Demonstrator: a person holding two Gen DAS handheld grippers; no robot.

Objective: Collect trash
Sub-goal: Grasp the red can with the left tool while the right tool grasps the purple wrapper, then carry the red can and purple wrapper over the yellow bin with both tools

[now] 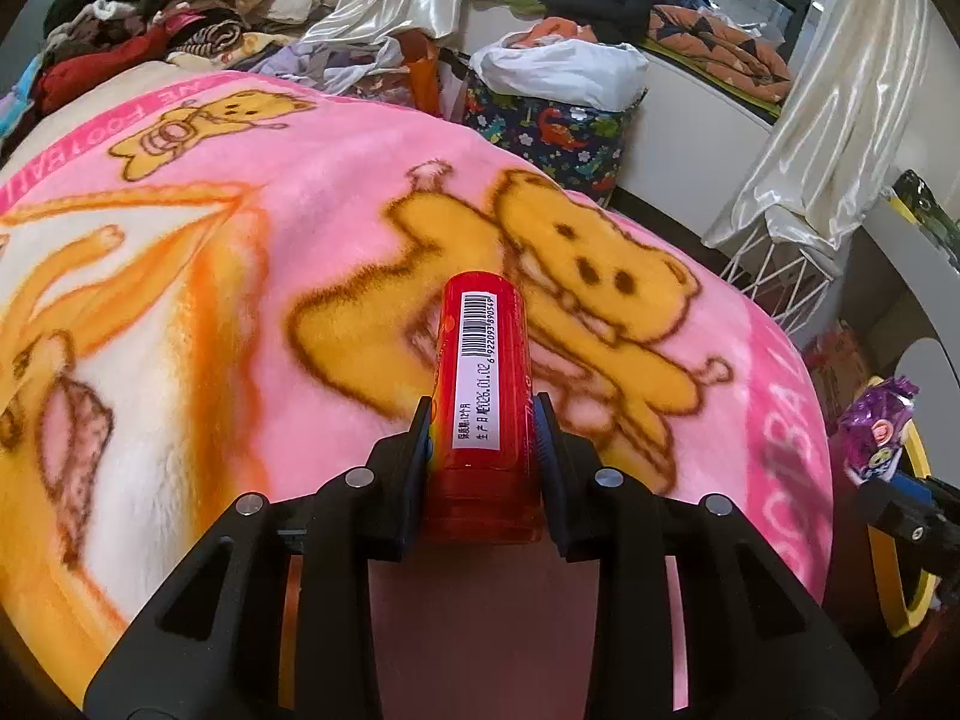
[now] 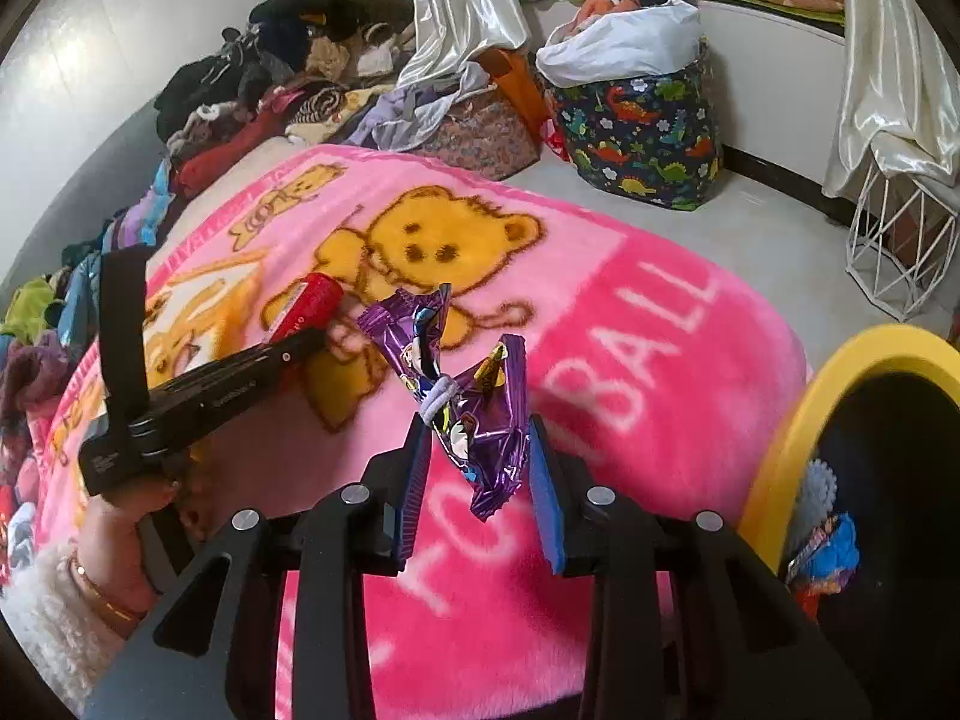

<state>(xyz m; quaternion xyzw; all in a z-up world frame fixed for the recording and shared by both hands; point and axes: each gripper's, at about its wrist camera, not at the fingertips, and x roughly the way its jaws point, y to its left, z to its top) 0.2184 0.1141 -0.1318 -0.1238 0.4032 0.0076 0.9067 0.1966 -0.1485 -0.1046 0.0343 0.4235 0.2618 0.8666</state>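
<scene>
While clamped on red tube (image 1: 483, 384), left claw (image 1: 483, 420), pink blanket (image 1: 270, 228)

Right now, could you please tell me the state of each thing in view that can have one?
left gripper: shut on the red tube, above the blanket.
red tube: clamped, barcode label facing up.
right gripper: shut on the purple wrapper.
purple wrapper: crumpled, cinched with a hair tie, held off the blanket.
yellow-rimmed bin: open, some wrappers already inside.
pink bear blanket: spread flat.
dinosaur-print basket: stuffed, white fabric on top.
</scene>
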